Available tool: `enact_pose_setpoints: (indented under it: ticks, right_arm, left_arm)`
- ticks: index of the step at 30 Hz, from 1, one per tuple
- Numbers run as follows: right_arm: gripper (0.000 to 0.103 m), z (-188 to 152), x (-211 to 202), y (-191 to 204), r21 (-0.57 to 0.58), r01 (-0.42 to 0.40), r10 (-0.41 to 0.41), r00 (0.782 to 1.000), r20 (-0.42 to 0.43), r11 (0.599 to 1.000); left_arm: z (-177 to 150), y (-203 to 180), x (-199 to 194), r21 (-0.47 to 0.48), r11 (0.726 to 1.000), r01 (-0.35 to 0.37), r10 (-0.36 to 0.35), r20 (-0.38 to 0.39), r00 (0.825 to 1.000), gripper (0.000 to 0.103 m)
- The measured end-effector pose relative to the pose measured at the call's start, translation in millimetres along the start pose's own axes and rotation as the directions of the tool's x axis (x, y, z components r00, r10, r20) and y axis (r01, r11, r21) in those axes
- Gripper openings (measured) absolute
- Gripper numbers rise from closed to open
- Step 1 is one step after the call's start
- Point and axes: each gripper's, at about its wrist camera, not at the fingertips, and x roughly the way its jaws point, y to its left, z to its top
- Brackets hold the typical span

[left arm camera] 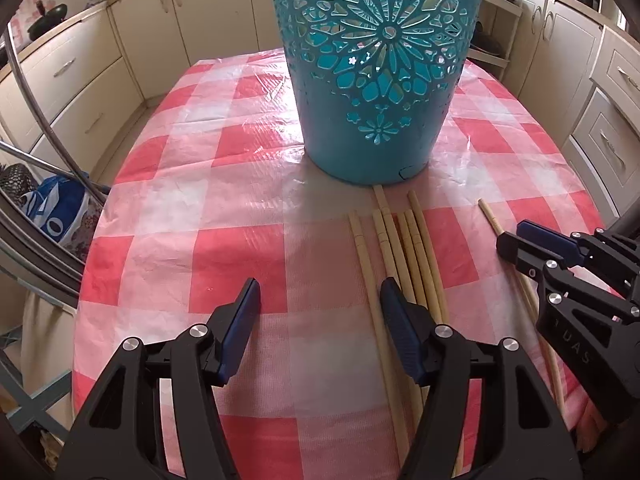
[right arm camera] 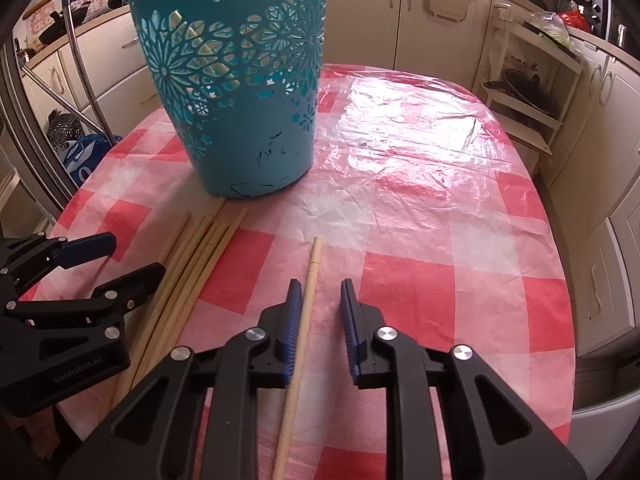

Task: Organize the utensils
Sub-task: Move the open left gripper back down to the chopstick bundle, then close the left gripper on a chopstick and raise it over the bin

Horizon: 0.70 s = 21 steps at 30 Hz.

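Observation:
A teal cut-out basket (left arm camera: 372, 72) stands upright on the checked table; it also shows in the right wrist view (right arm camera: 240, 92). Several pale wooden chopsticks (left arm camera: 404, 248) lie bundled in front of it, seen also in the right wrist view (right arm camera: 192, 264). A single chopstick (right arm camera: 306, 308) lies apart to the right, its far end showing in the left wrist view (left arm camera: 489, 216). My left gripper (left arm camera: 320, 300) is open, low over the table, its right finger beside the bundle. My right gripper (right arm camera: 320, 300) is open around the single chopstick, which lies against the left finger's pad (right arm camera: 294, 312).
The red-and-white checked plastic tablecloth (right arm camera: 420, 200) covers an oval table. Cream kitchen cabinets (left arm camera: 72, 76) ring the room. A metal chair frame (left arm camera: 36, 92) and a blue bag (left arm camera: 56, 208) sit off the left edge. A shelf with pans (right arm camera: 528, 96) stands at the right.

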Motion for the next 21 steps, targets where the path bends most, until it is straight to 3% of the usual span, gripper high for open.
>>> enact_pose_setpoints:
  ticks: [12,15,21]
  right_arm:
    - [0.012,-0.4,0.0,1.5,-0.029,0.003,-0.003,1.0,-0.008,1.0]
    - [0.008,-0.4,0.4,2.4,-0.029,-0.009,0.009,1.0,-0.007,1.0]
    - [0.008,-0.5,0.7,2.0,-0.026,-0.015,0.014,1.0,-0.007,1.0]
  left_arm:
    - [-1.4,-4.6,-1.5,0.01,1.0,0.007,-0.007,-0.002,1.0,0.054]
    - [-1.4,-8.9,-2.7,0.022,1.0,0.018,-0.018,0.003,1.0,0.045]
    - [-0.8,-19.0,-4.1,0.047,0.998,0.039,-0.04,0.008,0.999,0.023]
